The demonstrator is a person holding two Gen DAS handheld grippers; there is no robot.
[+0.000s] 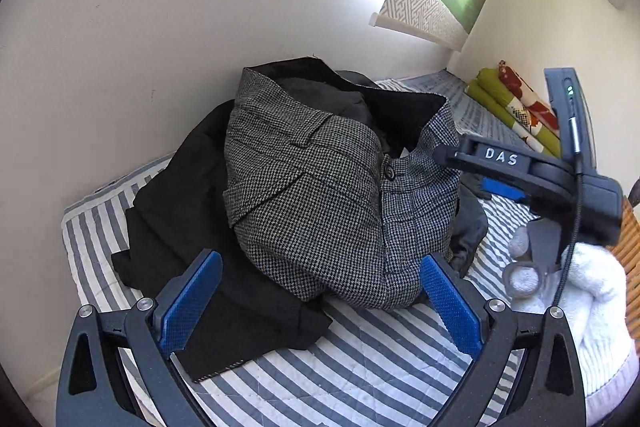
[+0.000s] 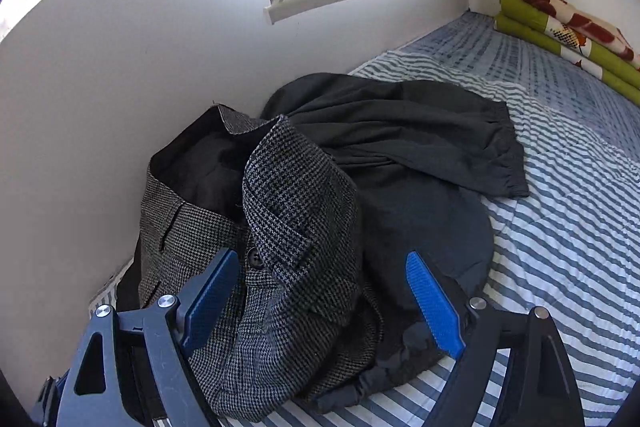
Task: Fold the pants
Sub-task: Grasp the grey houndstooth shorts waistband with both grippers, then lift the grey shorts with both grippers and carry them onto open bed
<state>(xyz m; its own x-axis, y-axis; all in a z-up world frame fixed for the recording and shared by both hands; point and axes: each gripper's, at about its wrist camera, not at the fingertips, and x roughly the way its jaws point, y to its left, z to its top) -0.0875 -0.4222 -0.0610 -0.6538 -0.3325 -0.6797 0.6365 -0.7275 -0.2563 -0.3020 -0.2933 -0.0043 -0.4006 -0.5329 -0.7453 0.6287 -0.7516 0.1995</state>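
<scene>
Grey houndstooth wool: the pants (image 1: 320, 195) sit in a crumpled heap on the striped quilt (image 1: 360, 359), pushed up near the white wall (image 1: 140, 27). Waistband end is uppermost and gapes open, dark lining showing; the fly and button (image 1: 389, 171) face the cameras. The heap has no clear long axis; the legs are bunched under it and cannot be traced.

Other garments share the heap: a black one (image 1: 192, 243) under and to the left, and a dark grey one (image 2: 420, 155) behind and to the right, its elastic hem lying out across the quilt.

Key relation: the pants lie straight ahead of and below both tools. Right gripper (image 2: 324, 303) looks the nearer. In its own view the button placket sits just beyond its left pad, and houndstooth cloth fills the gap between the fingers. In the left view, its black finger reaches in from the right to about the waistband corner; contact cannot be confirmed.

Left gripper (image 1: 320, 307) hovers at the near, lower edge of the heap.

Tool state: both sets of jaws stand wide apart, blue pads bare, gripping nothing.

Judgement: next move is probably a pinch on the waistband, one corner per gripper, to lift the pants clear. Risk: catching the dark grey garment with it.
</scene>
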